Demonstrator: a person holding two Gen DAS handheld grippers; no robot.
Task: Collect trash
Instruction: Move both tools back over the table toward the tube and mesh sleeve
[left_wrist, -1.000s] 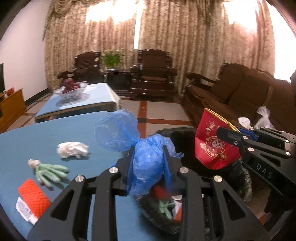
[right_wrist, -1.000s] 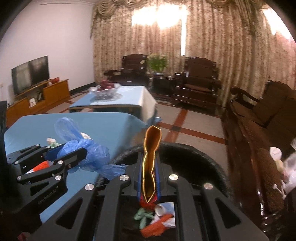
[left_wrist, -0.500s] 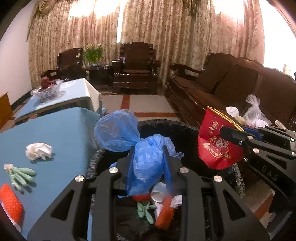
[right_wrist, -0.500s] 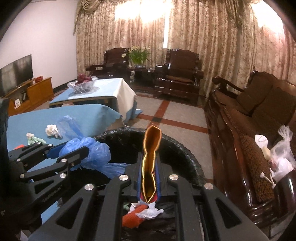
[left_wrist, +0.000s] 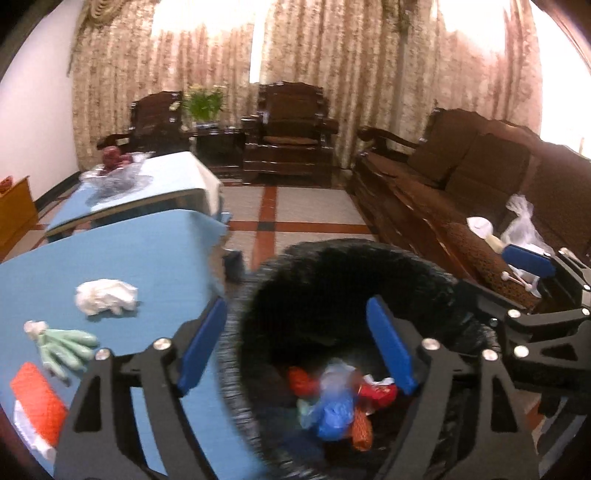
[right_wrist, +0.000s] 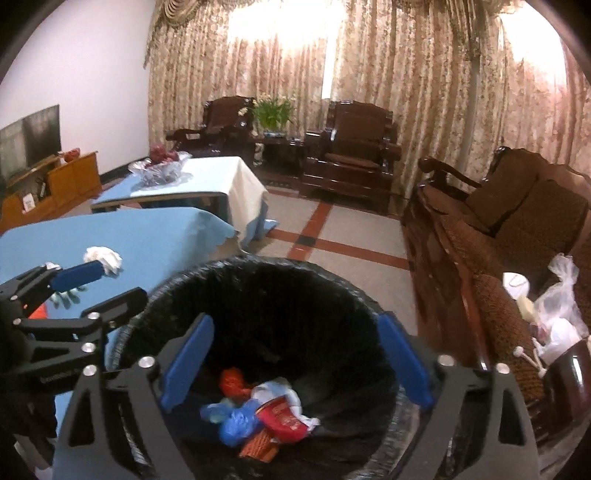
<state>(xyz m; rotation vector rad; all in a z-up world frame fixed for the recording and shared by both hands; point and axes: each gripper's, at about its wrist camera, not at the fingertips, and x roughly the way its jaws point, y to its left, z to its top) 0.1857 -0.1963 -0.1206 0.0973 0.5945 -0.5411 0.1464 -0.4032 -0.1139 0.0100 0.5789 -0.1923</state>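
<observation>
Both grippers stand wide apart over the black trash bin (right_wrist: 258, 295), their jaws having just been opening, and nothing sits between them: the left gripper (left_wrist: 295, 343), which a second ago clamped the blue plastic bag (left_wrist: 334, 417), and the right gripper (right_wrist: 295, 354), which pinched the red packet (right_wrist: 282, 419), are now empty. Bag and packet lie at the bottom of the bin among other scraps, the bag blurred in the left view. The blue counter (left_wrist: 147, 266) shows more fully in the left wrist view, where a crumpled white tissue (left_wrist: 105, 297), a pale green glove (left_wrist: 64, 347) and an orange-and-white wrapper (left_wrist: 37, 402) rest on it, well apart from the bin. The right wrist view takes in the tissue and a glimpse of the glove behind the left gripper, and it alone shows the television (right_wrist: 29, 142).
</observation>
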